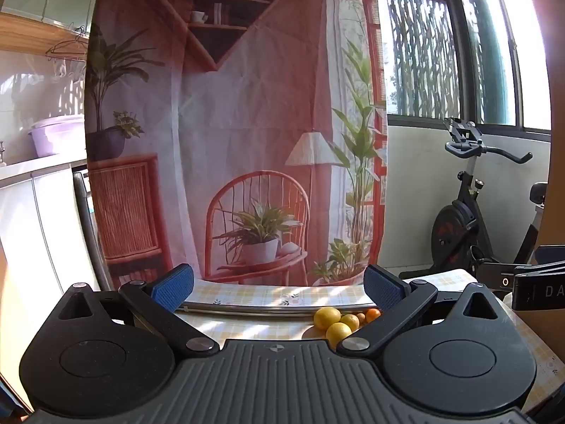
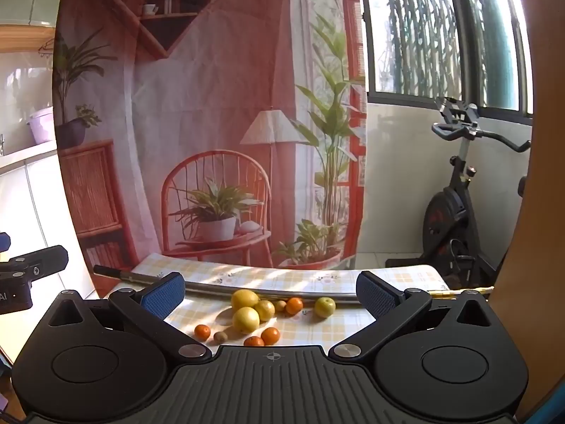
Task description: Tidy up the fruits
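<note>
Ahead of my right gripper (image 2: 270, 295), loose on the surface: three yellow lemons (image 2: 246, 319) clustered, small oranges (image 2: 270, 335) and kiwis (image 2: 220, 336) nearer me, one greenish fruit (image 2: 325, 306) to the right.

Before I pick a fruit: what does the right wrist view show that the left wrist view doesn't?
Only the right wrist view shows the whole spread: the small oranges and kiwi at the front, and a greenish fruit set apart to the right. Only the left wrist view shows the right gripper's side at its edge. Both show the yellow lemons, the metal rod behind the fruit, the checked tablecloth, the printed backdrop and the exercise bike. Both grippers, left and right, are open and empty.
</note>
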